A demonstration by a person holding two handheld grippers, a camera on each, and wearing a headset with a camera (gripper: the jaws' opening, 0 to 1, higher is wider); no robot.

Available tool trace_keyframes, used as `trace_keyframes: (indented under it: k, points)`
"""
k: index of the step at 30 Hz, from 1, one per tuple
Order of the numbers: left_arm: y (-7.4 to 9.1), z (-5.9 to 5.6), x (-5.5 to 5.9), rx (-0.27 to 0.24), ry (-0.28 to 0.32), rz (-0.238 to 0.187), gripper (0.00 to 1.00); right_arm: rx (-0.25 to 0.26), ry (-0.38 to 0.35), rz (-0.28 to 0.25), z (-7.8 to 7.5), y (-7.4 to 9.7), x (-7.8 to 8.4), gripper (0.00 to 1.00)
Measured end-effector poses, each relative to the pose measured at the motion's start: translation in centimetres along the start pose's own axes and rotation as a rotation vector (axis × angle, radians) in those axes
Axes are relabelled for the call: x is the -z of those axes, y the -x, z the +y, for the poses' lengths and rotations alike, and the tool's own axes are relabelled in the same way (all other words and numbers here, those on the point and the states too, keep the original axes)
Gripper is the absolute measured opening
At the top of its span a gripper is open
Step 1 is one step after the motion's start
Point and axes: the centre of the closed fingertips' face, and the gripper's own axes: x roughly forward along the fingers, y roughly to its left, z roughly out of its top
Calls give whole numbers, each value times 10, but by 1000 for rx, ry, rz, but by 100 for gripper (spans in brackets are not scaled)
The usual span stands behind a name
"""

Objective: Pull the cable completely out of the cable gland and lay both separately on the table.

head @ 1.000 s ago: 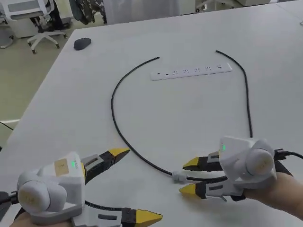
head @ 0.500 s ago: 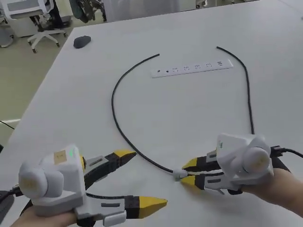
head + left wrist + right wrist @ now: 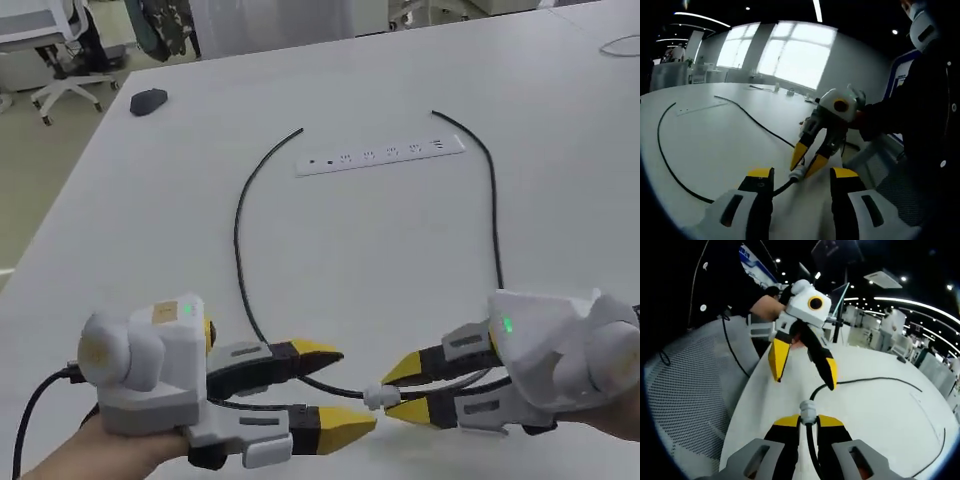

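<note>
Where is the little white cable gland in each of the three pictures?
Head view: cable gland low, right of centre, at the right gripper's tips.
Left gripper view: low centre, just beyond that view's own jaws.
Right gripper view: centre, at its own jaw tips.
Shared landmark: the black cable entering it.

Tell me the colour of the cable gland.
White; the cable gland shows best in the right gripper view.

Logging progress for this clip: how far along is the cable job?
Done: nothing; the gland is on the cable. In hand: right tongs pinch the cable beside the gland; left tongs open, close by. Left: pulling them apart, laying both down.
</note>
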Motion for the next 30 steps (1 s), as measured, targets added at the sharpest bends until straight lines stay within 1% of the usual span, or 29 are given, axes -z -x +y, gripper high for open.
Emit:
trace_keyframes:
  k: [2, 3, 4, 5, 6, 7, 8, 10, 12, 14, 15, 18, 21, 22, 23, 30]
  points:
    - [-3, -4, 4, 25, -6, 18, 25, -1, 23, -3, 4, 4, -4, 7]
    - [-4, -3, 5, 22, -7, 22, 24, -5, 24, -4, 7, 6, -6, 7]
    - [-7, -2, 7, 18, -9, 25, 27, -10, 24, -6, 9, 7, -7, 7]
    - [-8, -1, 7, 15, -16, 20, 32, -12, 27, -8, 10, 7, -8, 7]
    - [-8, -2, 6, 18, -23, 15, 34, -15, 28, -8, 11, 8, -9, 7]
    - [-9, -2, 5, 22, -20, 13, 34, -18, 27, -8, 12, 9, -9, 7]
    - [-10, -6, 5, 40, -24, 11, 34, -17, 28, -10, 14, 9, -10, 7]
    - [-12, -9, 7, 58, -22, 19, 35, -15, 30, -11, 14, 10, -11, 7]
    - [-13, -14, 12, 82, -26, 37, 33, -10, 36, -21, 14, 11, -13, 7]
    - [-13, -15, 10, 84, -23, 26, 28, -6, 66, -27, 14, 13, -16, 7]
    - [-14, -17, 6, 98, -21, 2, 26, -7, 63, -30, 14, 13, -17, 7]
    - [-14, -18, 4, 107, -2, -1, 26, -4, 69, -35, 14, 13, -18, 7]
    - [-14, -18, 7, 109, 4, 10, 21, -6, 72, -38, 14, 14, -18, 7]
    - [-13, -19, 5, 122, 41, -2, 18, -7, 73, -38, 14, 14, -18, 7]
    - [-13, -19, 4, 123, 42, -8, 17, -7, 73, -36, 14, 14, -18, 7]
    - [-14, -19, 7, 124, 22, 3, 16, -10, 75, -37, 16, 13, -17, 7]
